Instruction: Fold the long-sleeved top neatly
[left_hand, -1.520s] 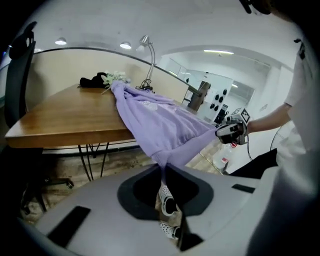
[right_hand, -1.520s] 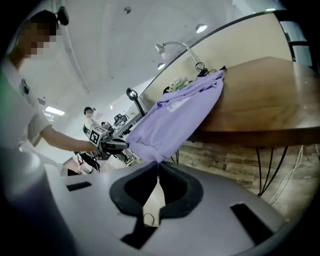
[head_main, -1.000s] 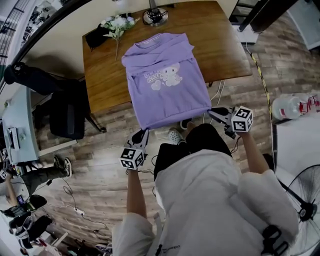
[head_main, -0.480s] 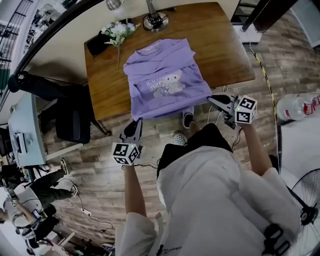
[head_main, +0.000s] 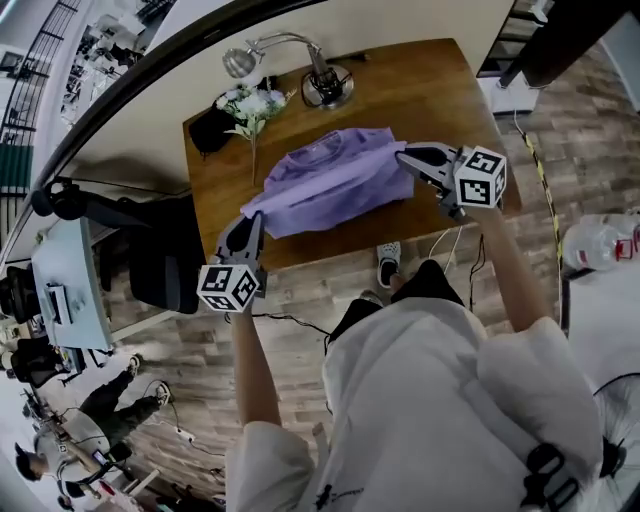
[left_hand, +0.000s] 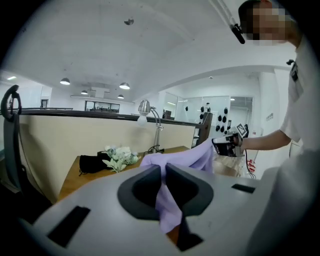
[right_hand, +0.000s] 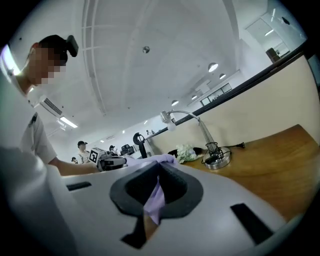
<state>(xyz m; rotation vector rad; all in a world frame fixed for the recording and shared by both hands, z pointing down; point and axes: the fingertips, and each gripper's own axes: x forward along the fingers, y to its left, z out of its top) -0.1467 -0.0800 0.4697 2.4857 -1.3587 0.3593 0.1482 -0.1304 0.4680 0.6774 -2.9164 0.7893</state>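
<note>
We have swept the hem of the top (head_main: 330, 182) up from the near edge of the table (head_main: 460, 95) toward its far end. Our left gripper (head_main: 249, 222) and right gripper (head_main: 408, 157) each clench a hem corner, so the halving fold looks nearly laid.

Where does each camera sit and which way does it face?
Head view: on the person's head, looking steeply down at the purple long-sleeved top on the wooden table; torso, both forearms show.
Left gripper view: on the left gripper, facing across the table; right arm shows.
Right gripper view: on the right gripper, facing across it; left arm shows.
Shared: both gripper views catch the silver desk lamp.
</note>
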